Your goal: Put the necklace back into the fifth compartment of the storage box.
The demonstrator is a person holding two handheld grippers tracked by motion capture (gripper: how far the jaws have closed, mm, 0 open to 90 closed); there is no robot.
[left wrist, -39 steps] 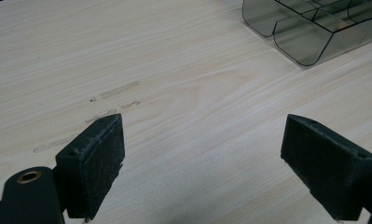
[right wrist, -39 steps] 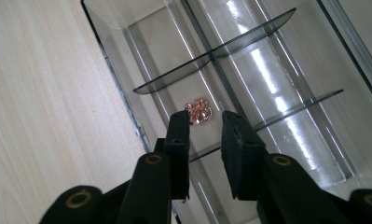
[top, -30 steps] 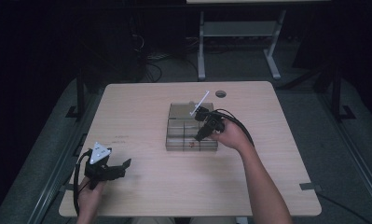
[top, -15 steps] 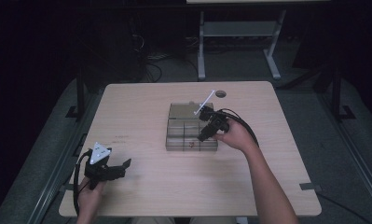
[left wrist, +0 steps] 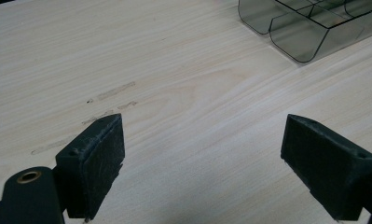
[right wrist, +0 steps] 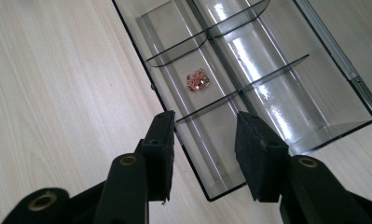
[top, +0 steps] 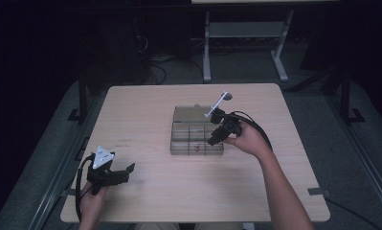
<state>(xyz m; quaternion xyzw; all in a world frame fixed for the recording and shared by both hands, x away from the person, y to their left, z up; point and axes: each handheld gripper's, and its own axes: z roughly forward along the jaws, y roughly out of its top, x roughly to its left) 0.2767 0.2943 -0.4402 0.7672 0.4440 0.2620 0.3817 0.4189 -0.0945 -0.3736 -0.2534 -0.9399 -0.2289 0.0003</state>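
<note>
A smoky clear compartment box (top: 184, 115) lies at the table's middle with its lid folded back. A small pink, coppery piece (right wrist: 197, 80) rests in one of its middle compartments, and is a red speck (top: 196, 149) in the high view. My right gripper (top: 212, 140) hovers over the box's right end, tilted down. Its jaws (right wrist: 202, 126) have just been opening and stand apart with nothing between them. My left gripper (top: 127, 169) rests near the front left corner, open wide (left wrist: 202, 135) over bare wood. The box's corner (left wrist: 309, 28) lies beyond it.
The light wooden table (top: 150, 105) has free room all around the box. A small dark disc (top: 227, 96) lies near the far edge. A strip of tape (top: 318, 191) marks the right front edge. A metal stand (top: 207, 52) and cables are on the floor behind.
My right gripper has drawn back slightly to the right and upward from the box, with its jaws wider apart. The left hand has stayed put.
</note>
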